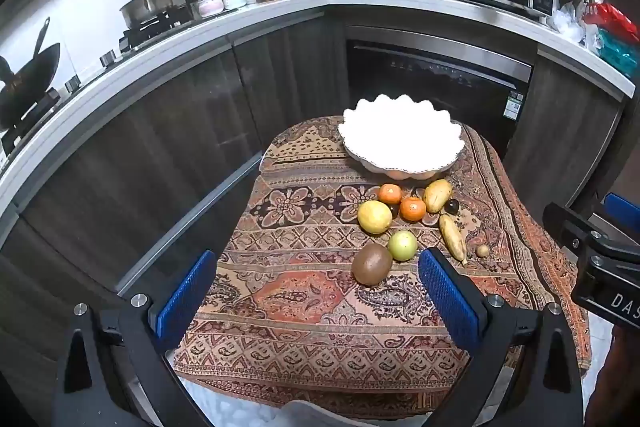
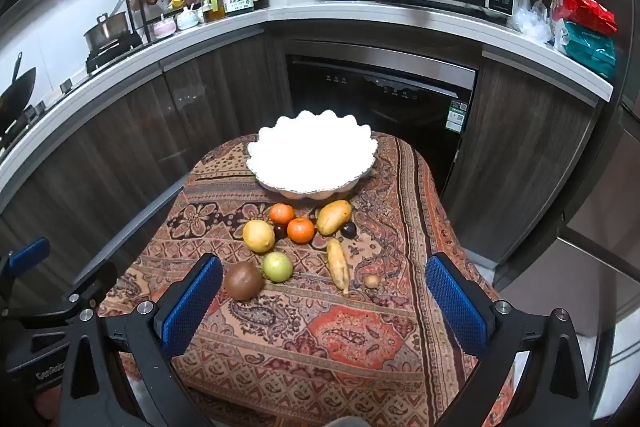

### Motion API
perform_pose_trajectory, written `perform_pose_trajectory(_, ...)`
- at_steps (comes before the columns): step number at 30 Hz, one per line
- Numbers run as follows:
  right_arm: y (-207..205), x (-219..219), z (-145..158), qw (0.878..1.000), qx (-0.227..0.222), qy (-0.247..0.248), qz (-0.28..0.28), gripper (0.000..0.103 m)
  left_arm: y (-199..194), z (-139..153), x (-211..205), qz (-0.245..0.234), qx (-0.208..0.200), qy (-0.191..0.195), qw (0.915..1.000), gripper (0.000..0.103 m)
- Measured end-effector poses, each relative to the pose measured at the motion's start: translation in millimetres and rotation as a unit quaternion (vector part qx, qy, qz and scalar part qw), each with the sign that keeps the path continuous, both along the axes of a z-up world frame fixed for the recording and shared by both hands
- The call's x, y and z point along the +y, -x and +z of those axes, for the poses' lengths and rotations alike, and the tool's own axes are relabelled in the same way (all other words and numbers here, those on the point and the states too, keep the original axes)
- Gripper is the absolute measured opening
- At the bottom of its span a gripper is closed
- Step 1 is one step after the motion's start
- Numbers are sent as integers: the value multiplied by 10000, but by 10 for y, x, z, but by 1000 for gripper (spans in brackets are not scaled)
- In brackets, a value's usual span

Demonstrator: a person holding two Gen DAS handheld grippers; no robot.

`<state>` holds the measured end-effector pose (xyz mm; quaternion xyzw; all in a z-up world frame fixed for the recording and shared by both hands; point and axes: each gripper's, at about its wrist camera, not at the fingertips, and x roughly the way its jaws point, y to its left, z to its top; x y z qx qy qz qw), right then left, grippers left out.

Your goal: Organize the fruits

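1. Ahead of both tools, on the cloth-covered counter (image 1: 304, 327), we see the fruit lying loose in front of a white scalloped bowl (image 1: 400, 139).
2. Our left tool (image 1: 316, 297) is spread wide and holds nothing; the kiwi (image 1: 372, 263) lies just beyond its right pad, toward the bowl.
3. Our right tool (image 2: 328, 301) is likewise spread wide and holds nothing; the kiwi lies just past its left pad.
4. Beyond the kiwi, a green fruit (image 2: 277, 266) touches it, with a lemon (image 2: 259, 235) farther on.
5. Two oranges (image 2: 301, 230) sit nearest the bowl, a dark plum between them and the lemon.
6. Right of the oranges, a mango (image 2: 334, 217) leans toward another plum (image 2: 348, 230).
7. Nearer the right tool lies a small banana (image 2: 338, 264), a tiny brown fruit (image 2: 372, 281) just beside it.
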<state>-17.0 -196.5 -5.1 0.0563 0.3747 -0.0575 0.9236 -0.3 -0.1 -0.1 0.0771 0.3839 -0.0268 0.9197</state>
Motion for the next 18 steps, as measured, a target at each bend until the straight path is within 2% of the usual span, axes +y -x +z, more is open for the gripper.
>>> perform_pose_trajectory(18,3,1,6,10000,-24,12,-2,103,3,4,-10,-14,-15,13,10000,103)
